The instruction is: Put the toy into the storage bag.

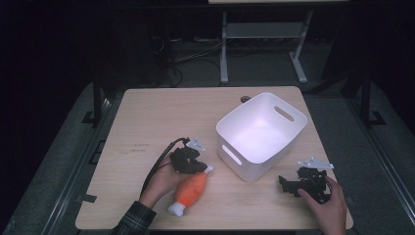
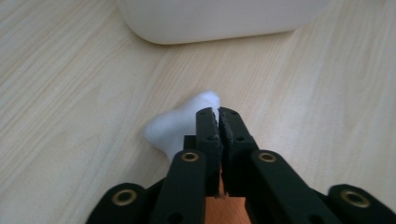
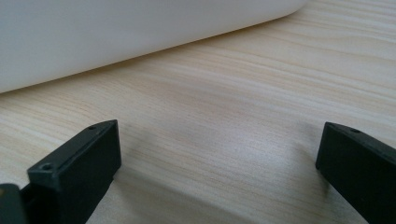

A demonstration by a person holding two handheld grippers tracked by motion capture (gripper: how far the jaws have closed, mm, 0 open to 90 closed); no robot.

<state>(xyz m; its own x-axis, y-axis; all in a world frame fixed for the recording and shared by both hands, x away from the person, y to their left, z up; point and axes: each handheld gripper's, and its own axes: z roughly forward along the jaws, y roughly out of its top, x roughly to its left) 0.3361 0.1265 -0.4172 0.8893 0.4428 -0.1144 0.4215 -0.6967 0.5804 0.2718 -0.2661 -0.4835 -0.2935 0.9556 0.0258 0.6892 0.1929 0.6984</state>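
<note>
Black left tongs [image 2: 219, 116] were nearly clenched, and I could not tell whether they pinched the orange-and-white plush drumstick [image 1: 190, 192], whose orange body they mostly hid. Right tongs [image 3: 217, 154] gaped, released, over bare wooden surface [image 1: 147, 117], beside the white bin [image 1: 262, 133], its wall cut off above.

Left hand [image 1: 164, 182] comes in from the bottom edge, plaid sleeve at the wrist, palm wrapped round the rear of the left gripper [image 1: 198, 169]. That gripper points away from the person and to the right. In its own view the two black jaws meet nearly flush, a hairline slit between the pads. Right hand [image 1: 329, 208] cups the right gripper [image 1: 286, 186] from behind, tips aimed left. Its jaws stand wide apart.
</note>
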